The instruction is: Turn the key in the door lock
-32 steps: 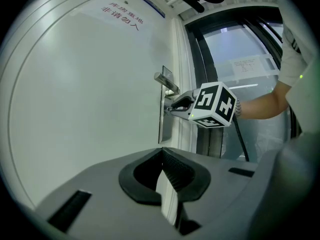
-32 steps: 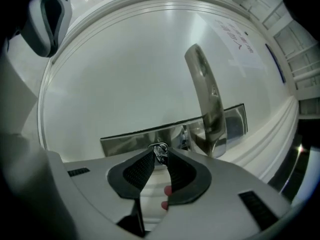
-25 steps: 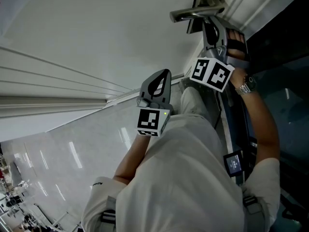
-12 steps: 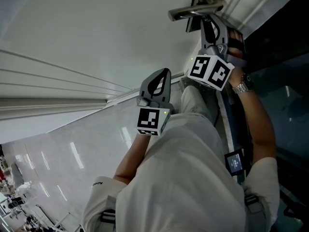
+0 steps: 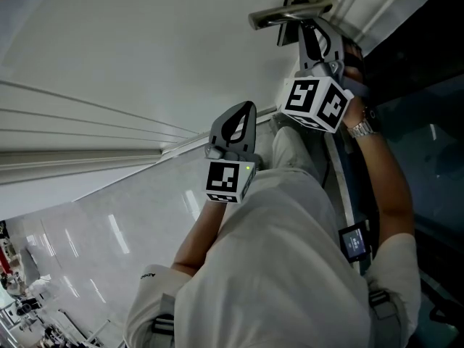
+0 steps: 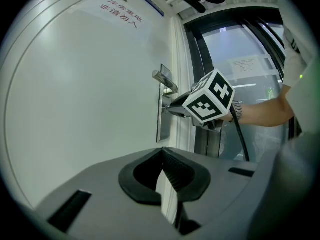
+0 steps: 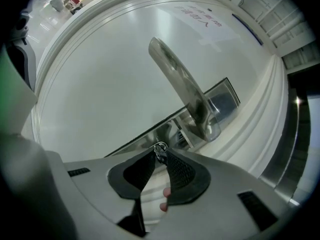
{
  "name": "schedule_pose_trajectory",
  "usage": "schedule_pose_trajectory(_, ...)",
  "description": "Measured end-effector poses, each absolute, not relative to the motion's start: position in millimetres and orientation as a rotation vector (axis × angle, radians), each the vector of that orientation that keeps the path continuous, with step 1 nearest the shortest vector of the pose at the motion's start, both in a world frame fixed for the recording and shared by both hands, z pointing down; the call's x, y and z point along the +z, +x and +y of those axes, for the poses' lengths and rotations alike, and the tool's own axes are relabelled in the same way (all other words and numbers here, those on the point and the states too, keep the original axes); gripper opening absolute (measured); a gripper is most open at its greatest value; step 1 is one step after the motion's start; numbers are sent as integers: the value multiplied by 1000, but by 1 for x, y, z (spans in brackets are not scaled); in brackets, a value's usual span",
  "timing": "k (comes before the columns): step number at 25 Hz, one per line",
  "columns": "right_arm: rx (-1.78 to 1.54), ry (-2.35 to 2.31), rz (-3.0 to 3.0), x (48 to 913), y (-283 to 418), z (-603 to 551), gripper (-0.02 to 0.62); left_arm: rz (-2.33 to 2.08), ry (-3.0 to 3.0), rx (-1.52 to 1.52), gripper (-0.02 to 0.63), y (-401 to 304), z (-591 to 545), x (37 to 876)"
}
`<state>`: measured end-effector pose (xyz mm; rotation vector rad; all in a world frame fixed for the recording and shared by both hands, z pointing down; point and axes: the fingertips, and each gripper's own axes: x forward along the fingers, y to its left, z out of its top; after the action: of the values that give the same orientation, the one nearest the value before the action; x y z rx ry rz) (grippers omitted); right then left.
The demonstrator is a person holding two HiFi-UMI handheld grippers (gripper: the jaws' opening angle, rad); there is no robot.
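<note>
The white door (image 5: 145,56) fills the left and centre of the head view, with shiny floor (image 5: 94,230) at the lower left. Just right of centre, the left gripper (image 5: 246,111) hangs in front of the door and touches nothing. In the left gripper view its jaws stand closed together at the tips, with nothing between them and only the pale door showing through the slit below.

At the upper right of the head view, the right gripper (image 5: 312,38) reaches up to the door's edge, just under the metal lever handle (image 5: 290,14). In the right gripper view the handle slants up across the middle of the frame. Below its root, at the centre of the frame, the key (image 7: 160,149) sits against the metal lock plate (image 7: 145,140). Its head and small ring are pinched between the dark ribbed pads. These jaws have just closed a little further and stand narrow, gripping the key.
</note>
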<state>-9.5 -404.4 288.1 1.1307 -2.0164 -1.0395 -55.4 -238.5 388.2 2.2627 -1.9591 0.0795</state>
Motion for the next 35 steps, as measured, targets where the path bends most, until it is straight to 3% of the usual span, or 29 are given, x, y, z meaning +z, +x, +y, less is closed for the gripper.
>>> schedule_pose_trajectory(15,-892,1132,-2131,288,-8,-406,9,-1974,2260,76,8,-58,-239,386)
schedule_pose_trajectory(35,-670,1174,-2265,287,-7,-407,9,-1989,2244,75,8,-59,-237,389)
